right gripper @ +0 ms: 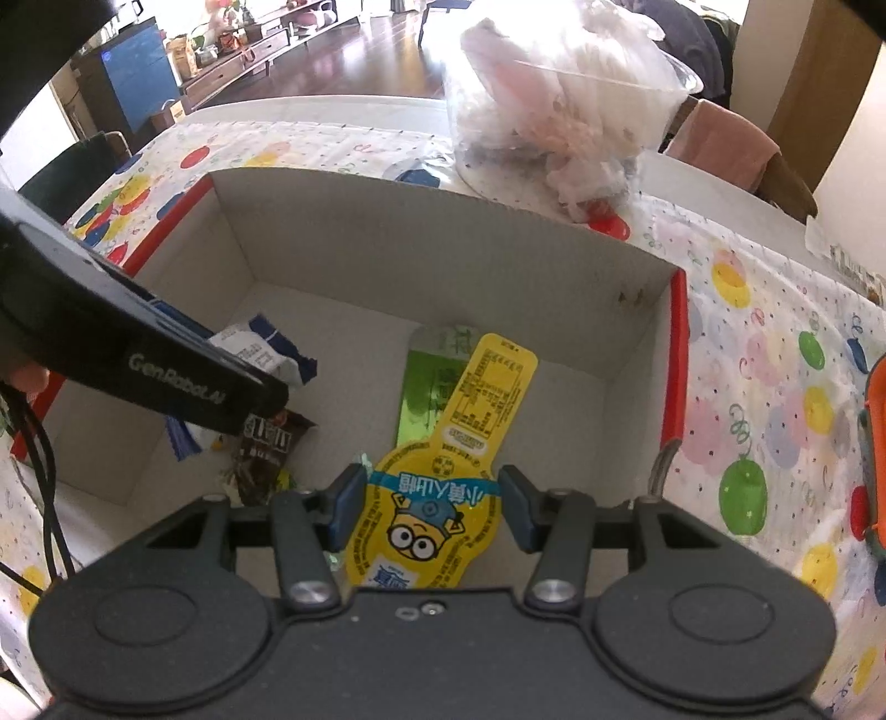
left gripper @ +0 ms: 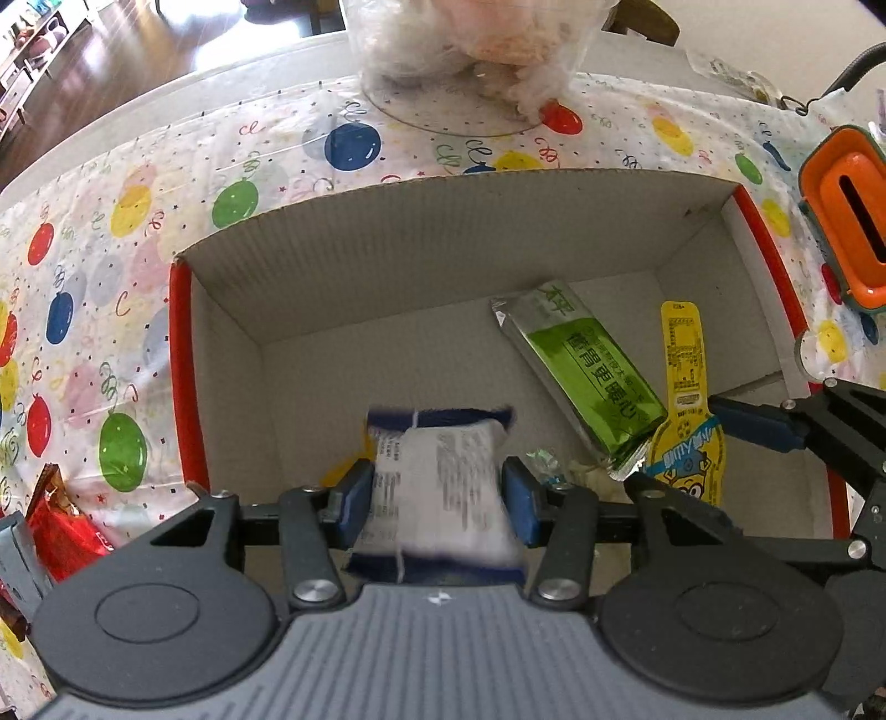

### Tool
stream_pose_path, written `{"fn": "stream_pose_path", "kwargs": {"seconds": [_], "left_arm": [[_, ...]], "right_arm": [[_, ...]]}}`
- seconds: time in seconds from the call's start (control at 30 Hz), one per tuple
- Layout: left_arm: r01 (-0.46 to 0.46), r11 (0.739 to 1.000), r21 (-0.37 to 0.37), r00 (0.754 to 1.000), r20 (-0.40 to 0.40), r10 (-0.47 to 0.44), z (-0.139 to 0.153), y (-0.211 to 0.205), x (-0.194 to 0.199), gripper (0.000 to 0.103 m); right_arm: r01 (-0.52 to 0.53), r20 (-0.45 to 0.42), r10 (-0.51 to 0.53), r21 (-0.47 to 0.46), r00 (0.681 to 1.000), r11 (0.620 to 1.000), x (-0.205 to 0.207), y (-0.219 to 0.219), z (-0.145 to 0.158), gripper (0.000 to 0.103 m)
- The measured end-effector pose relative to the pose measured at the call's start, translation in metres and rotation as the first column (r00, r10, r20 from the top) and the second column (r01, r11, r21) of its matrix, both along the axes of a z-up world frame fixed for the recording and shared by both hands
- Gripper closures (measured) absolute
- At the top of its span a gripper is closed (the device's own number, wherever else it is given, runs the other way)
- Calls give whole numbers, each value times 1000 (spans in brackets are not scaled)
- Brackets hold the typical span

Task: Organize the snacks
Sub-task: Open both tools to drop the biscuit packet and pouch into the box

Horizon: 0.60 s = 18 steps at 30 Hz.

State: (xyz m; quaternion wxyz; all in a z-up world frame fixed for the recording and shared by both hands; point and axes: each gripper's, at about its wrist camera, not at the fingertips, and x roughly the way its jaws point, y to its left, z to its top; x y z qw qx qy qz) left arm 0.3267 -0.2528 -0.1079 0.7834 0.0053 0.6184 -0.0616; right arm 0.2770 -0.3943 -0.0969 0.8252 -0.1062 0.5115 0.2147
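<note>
An open cardboard box (left gripper: 421, 243) with red outer sides stands on the balloon-print tablecloth; it also shows in the right wrist view (right gripper: 443, 243). My left gripper (left gripper: 437, 498) is shut on a white and blue snack packet (left gripper: 443, 476) and holds it over the box's near left part. My right gripper (right gripper: 429, 507) is shut on a yellow minion pouch (right gripper: 437, 498) over the box's near right part; the pouch also shows in the left wrist view (left gripper: 686, 410). A green foil packet (left gripper: 587, 376) lies on the box floor. A brown M&M's bag (right gripper: 266, 448) lies near the front.
A clear plastic tub (left gripper: 476, 50) of wrapped snacks stands behind the box. An orange and green holder (left gripper: 847, 216) sits to the right. A red snack packet (left gripper: 61, 526) lies on the cloth left of the box. Floor and furniture lie beyond the table edge.
</note>
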Motion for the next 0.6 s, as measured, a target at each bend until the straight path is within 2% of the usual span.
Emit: {"fn": "stream_pose_path", "kwargs": {"seconds": [0.3, 0.43, 0.6], "left_arm": [[12, 1000, -23, 998, 64, -11, 15, 1, -14, 44], [20, 999, -41, 994, 106, -15, 25, 5, -24, 41], [14, 998, -68, 987, 162, -3, 39, 12, -36, 38]], "right_arm": [[22, 18, -23, 40, 1000, 999, -9, -8, 9, 39], [31, 25, -32, 64, 999, 997, -14, -11, 15, 38], [33, 54, -38, 85, 998, 996, -23, -12, 26, 29]]}}
